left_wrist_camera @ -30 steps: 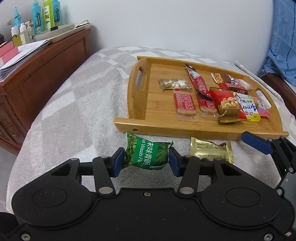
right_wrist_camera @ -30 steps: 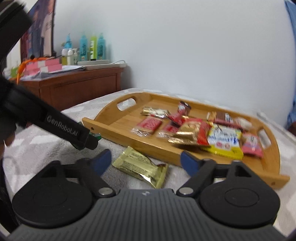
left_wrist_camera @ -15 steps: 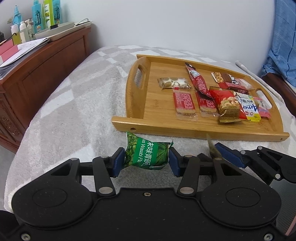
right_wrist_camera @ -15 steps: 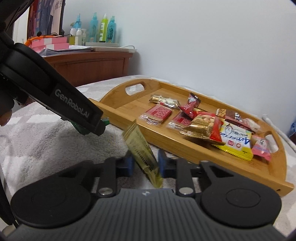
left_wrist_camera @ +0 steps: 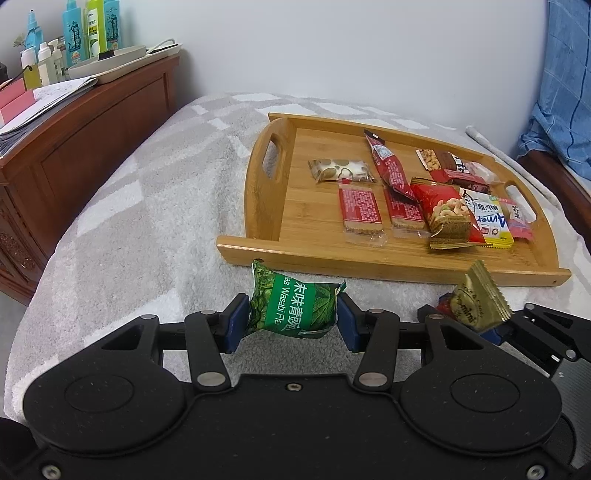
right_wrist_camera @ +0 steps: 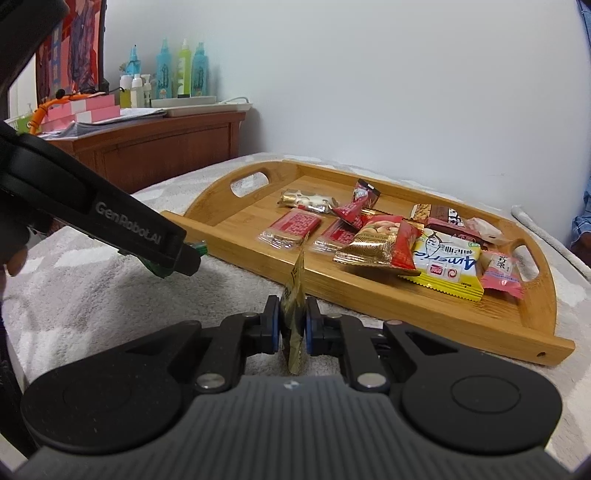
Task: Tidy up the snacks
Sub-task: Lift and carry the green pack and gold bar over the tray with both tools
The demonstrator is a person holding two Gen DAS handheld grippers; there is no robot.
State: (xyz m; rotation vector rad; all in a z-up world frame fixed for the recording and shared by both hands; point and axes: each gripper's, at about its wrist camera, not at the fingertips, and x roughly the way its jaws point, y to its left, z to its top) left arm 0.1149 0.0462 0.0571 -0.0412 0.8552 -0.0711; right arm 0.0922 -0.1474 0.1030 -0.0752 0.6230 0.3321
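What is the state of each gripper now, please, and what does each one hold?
Left gripper: closed on the green wasabi pea packet.
Right gripper: closed on the gold snack packet, held edge-up between the jaws.

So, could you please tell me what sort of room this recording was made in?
Most likely a bedroom at home: the wooden tray of snacks sits on a grey plush blanket spread like a bed cover, and beside it a wooden dresser carries toiletry bottles.

One tray [left_wrist_camera: 236,248]; ten packets on it; one green packet [left_wrist_camera: 293,309]; one gold packet [left_wrist_camera: 480,301]; two grippers.
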